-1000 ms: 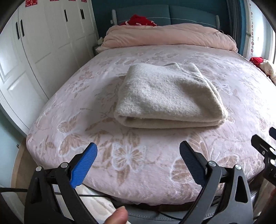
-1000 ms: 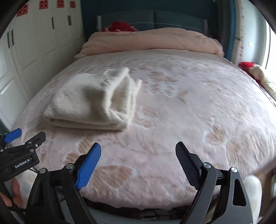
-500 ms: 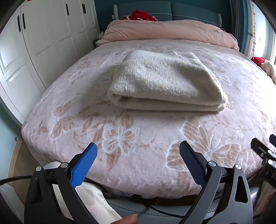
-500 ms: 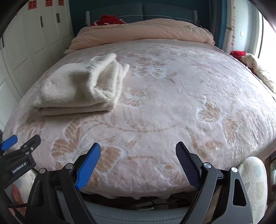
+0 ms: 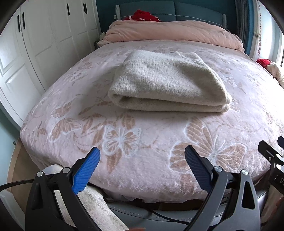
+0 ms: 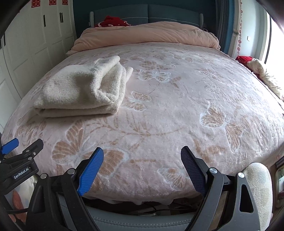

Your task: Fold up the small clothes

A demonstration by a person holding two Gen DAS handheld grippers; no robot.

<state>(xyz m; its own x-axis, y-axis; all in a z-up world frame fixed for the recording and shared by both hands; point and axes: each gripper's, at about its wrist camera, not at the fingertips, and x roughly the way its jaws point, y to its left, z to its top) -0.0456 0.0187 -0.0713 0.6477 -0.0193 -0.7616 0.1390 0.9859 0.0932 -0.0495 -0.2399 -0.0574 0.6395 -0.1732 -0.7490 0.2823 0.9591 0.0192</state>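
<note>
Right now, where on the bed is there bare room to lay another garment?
Free: pink butterfly blanket right of the folded cream knitted garment, up to the rolled peach duvet. Crowded: far right edge, red and cream clothes.

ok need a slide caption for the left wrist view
Folded cream sweater lying on the butterfly-print bedspread, with the open left gripper empty at the foot of the bed.

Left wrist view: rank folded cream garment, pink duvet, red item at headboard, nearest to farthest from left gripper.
From the left gripper:
1. Folded cream garment, mid-bed, straight ahead.
2. Pink duvet, bunched across the bed's far end.
3. Red item, behind the duvet against the headboard.
</note>
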